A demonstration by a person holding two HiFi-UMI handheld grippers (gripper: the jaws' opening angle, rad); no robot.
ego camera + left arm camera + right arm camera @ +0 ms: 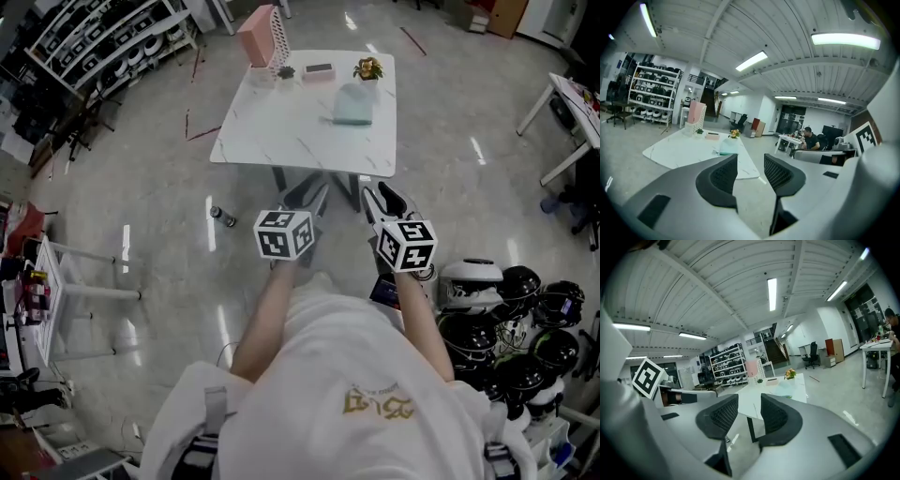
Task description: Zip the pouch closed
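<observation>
A pale teal pouch (352,105) lies on the right side of a white marble table (281,131), well ahead of me. My two grippers hang in the air short of the table's near edge, touching nothing. The left gripper (312,198) is open and empty, and the right gripper (382,200) beside it is open and empty too. In the left gripper view the open jaws (750,161) frame the floor, with the pouch (727,147) far beyond on the table (679,152). From the right gripper (749,399) the pouch (784,389) is small and distant.
On the table's far edge stand a pink holder (258,36), a small plant (286,71), a pink box (319,70) and a flower pot (367,67). A can (222,216) sits on the floor. Helmets (511,323) pile up at right. A person (809,139) sits at a far desk.
</observation>
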